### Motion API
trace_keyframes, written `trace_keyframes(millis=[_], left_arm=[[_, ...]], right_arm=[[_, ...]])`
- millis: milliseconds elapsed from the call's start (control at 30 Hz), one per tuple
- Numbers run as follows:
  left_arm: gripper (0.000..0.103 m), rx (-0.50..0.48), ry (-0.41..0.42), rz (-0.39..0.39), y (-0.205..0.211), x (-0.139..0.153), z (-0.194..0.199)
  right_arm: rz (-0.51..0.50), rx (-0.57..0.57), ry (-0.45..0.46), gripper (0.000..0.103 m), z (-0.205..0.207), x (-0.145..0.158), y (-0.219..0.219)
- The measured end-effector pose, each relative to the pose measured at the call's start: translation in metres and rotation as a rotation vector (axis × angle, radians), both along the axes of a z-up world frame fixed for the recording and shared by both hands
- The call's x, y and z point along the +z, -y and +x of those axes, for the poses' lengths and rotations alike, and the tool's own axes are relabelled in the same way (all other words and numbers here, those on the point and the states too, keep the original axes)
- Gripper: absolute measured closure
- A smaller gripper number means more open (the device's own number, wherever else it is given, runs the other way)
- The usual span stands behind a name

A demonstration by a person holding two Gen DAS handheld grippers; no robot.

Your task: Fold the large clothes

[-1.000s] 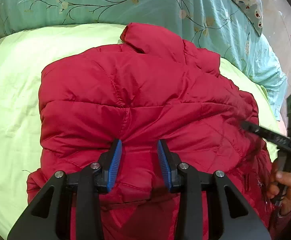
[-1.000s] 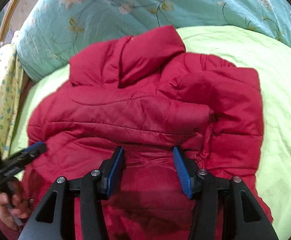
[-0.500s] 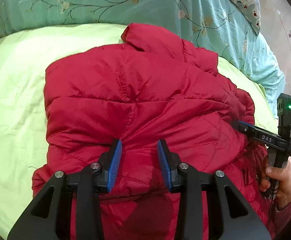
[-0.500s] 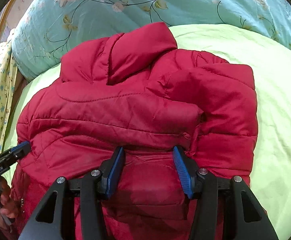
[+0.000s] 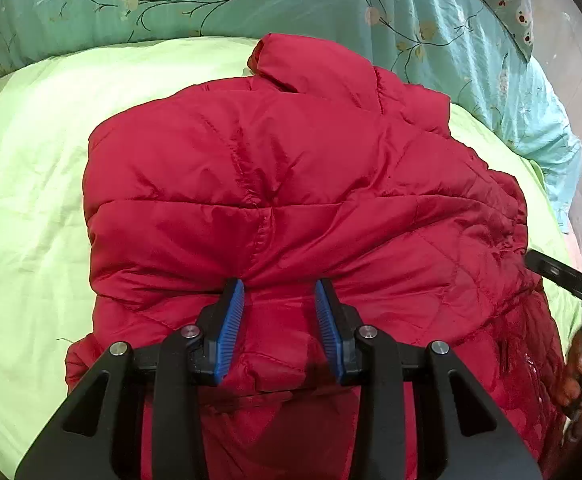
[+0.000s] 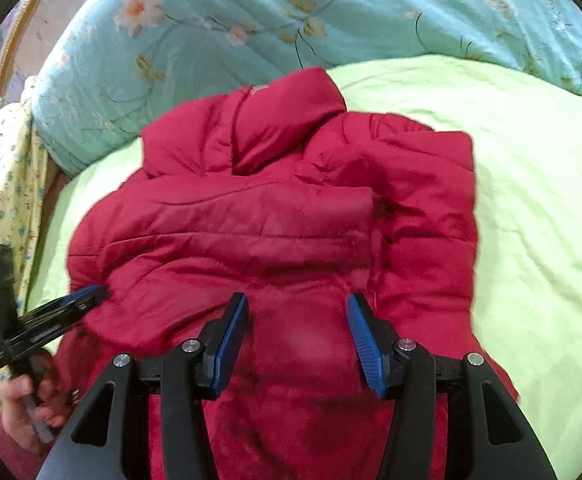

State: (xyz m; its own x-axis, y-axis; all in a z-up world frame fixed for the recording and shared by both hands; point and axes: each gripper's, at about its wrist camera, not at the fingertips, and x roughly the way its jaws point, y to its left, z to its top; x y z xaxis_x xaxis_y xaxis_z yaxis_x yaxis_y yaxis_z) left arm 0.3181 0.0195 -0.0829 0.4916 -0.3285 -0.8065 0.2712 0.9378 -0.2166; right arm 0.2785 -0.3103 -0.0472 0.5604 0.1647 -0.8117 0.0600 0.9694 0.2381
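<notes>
left hand-held gripper point(image 5: 279, 312): jaws apart, over red jacket point(image 5: 291, 200) hem | right hand-held gripper point(image 6: 297, 336): jaws wide apart, nothing held, jacket below

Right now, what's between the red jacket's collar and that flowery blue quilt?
Just a strip of pale green bedsheet separates the collar from the quilt, seen in the left wrist view.
</notes>
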Motion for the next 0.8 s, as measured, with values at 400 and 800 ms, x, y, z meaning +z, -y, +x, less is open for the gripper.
trace_keyframes(millis=[400, 800], left_arm=[[0.067, 0.014, 0.020, 0.034, 0.000, 0.013, -0.012], [0.049, 0.036, 0.000, -0.036, -0.044, 0.027, -0.085]], right_arm=[[0.022, 0.005, 0.033, 0.044, -0.059, 0.026, 0.014], [0.025, 0.046, 0.036, 0.035, -0.123, 0.044, 0.007]])
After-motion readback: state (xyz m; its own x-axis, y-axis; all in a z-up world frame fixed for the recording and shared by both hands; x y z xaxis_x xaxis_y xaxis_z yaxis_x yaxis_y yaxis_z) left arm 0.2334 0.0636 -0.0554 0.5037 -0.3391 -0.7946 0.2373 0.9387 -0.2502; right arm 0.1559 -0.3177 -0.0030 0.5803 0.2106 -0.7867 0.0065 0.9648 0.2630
